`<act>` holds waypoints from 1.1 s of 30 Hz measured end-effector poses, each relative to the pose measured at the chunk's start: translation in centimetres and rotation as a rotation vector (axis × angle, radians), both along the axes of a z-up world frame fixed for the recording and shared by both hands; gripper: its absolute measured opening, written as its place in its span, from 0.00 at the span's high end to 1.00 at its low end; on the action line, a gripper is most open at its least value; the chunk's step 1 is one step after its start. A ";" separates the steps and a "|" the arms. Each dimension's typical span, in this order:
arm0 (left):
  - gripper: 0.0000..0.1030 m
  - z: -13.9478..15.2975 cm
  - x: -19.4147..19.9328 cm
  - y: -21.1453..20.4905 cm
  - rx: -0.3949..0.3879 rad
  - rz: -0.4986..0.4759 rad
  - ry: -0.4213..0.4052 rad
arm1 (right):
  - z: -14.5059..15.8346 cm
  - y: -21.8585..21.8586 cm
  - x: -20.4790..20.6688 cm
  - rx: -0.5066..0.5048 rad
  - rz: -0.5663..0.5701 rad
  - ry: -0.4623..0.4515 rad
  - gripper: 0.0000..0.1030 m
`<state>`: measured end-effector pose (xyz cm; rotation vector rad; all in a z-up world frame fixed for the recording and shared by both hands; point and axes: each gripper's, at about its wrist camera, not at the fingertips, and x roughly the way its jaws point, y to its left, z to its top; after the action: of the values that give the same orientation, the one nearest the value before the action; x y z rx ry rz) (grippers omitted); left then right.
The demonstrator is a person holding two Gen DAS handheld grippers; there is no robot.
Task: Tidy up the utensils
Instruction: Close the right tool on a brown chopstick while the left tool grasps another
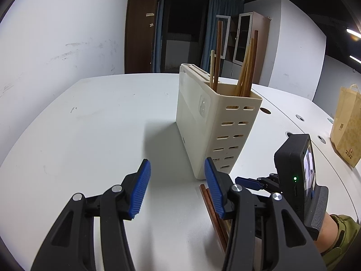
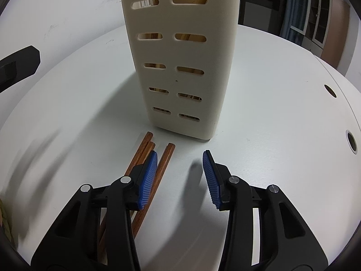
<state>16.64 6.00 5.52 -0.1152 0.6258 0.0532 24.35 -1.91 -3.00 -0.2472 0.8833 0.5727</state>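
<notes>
A cream slotted utensil holder (image 1: 209,113) (image 2: 180,56) stands upright on the white table (image 1: 90,124), with several wooden chopsticks (image 1: 246,67) sticking out of its top. Three dark brown chopsticks (image 2: 144,151) (image 1: 206,196) lie on the table just in front of its base. My right gripper (image 2: 180,155) hangs low over them, open. One chopstick (image 2: 168,155) lies between its jaws beside the left pad, and the other two sit outside under that finger. My left gripper (image 1: 178,185) is open with nothing in it, left of the holder's base.
A brown paper bag (image 1: 347,133) stands at the far right of the table. Round cable holes (image 2: 352,140) dot the table's right side. The right tool's camera housing (image 1: 293,167) and a sleeve (image 1: 343,232) sit right of my left gripper. Cabinets stand behind.
</notes>
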 end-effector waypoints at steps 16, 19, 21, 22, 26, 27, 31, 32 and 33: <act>0.53 -3.0 2.0 -0.6 -0.004 -0.031 0.132 | -0.7 -0.5 0.1 -0.025 -0.003 0.024 0.81; 0.53 -4.2 2.6 -0.9 -0.007 -0.048 0.176 | -0.6 -0.7 -0.1 -0.025 0.000 0.029 0.84; 0.53 -5.0 2.9 -1.4 0.001 -0.057 0.198 | -0.5 -0.9 0.0 -0.019 0.001 0.035 0.85; 0.53 -5.3 3.0 -1.7 0.008 -0.062 0.210 | -0.4 -1.0 0.1 -0.016 0.002 0.039 0.86; 0.53 -6.6 3.5 -2.6 0.032 -0.080 0.245 | -0.1 -1.3 0.5 -0.011 -0.001 0.048 0.90; 0.53 -6.9 3.6 -2.8 0.039 -0.082 0.253 | -0.1 -1.3 0.6 -0.011 -0.002 0.049 0.90; 0.53 -7.8 3.9 -3.2 0.043 -0.091 0.275 | 0.1 -1.6 1.0 -0.012 -0.010 0.050 0.93; 0.53 -7.9 3.9 -3.2 0.044 -0.092 0.280 | 0.2 -1.3 1.0 -0.012 -0.011 0.050 0.93; 0.53 -8.2 4.0 -3.3 0.046 -0.095 0.286 | 0.2 -1.3 1.0 -0.012 -0.011 0.051 0.93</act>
<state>20.66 2.66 -2.63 -0.0336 0.9146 -0.0081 25.35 -3.25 -2.78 -0.2400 0.9368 0.5659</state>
